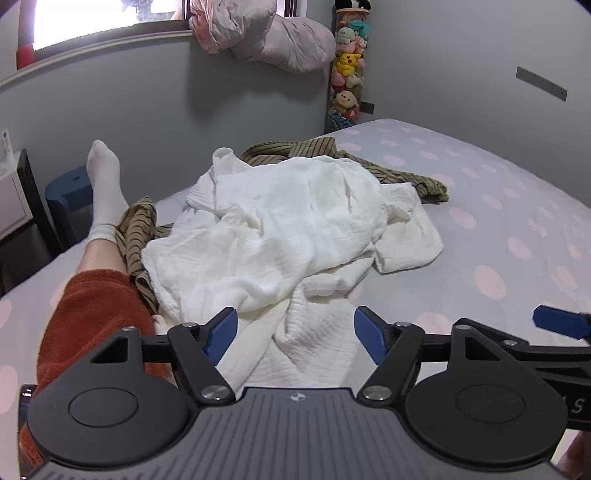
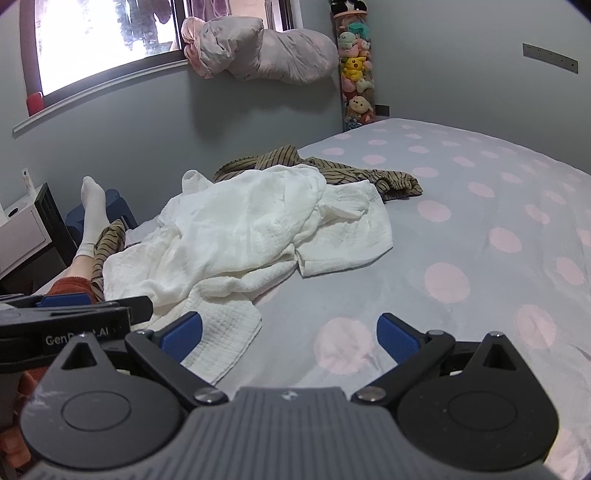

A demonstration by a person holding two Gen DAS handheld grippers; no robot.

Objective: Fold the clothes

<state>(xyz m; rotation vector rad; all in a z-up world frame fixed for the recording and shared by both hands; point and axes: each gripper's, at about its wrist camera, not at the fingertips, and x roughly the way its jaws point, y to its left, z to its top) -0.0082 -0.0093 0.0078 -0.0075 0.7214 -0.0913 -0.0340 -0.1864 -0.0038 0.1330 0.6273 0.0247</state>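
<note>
A crumpled white garment (image 1: 280, 236) lies in a heap on the bed; it also shows in the right wrist view (image 2: 243, 232). A brown striped garment (image 1: 332, 151) lies partly under it, seen too in the right wrist view (image 2: 332, 170). My left gripper (image 1: 295, 332) is open and empty, just above the near end of the white garment. My right gripper (image 2: 290, 336) is open and empty, low over the sheet beside the white garment's near corner (image 2: 229, 332). The left gripper's side shows at the left of the right wrist view (image 2: 74, 314).
The bed has a grey sheet with pink dots (image 2: 461, 240). A person's leg in a white sock (image 1: 103, 192) and rust-red shorts (image 1: 92, 314) lies on the left. A bundled duvet (image 1: 273, 33) sits on the windowsill. A column of plush toys (image 1: 347, 74) stands in the corner.
</note>
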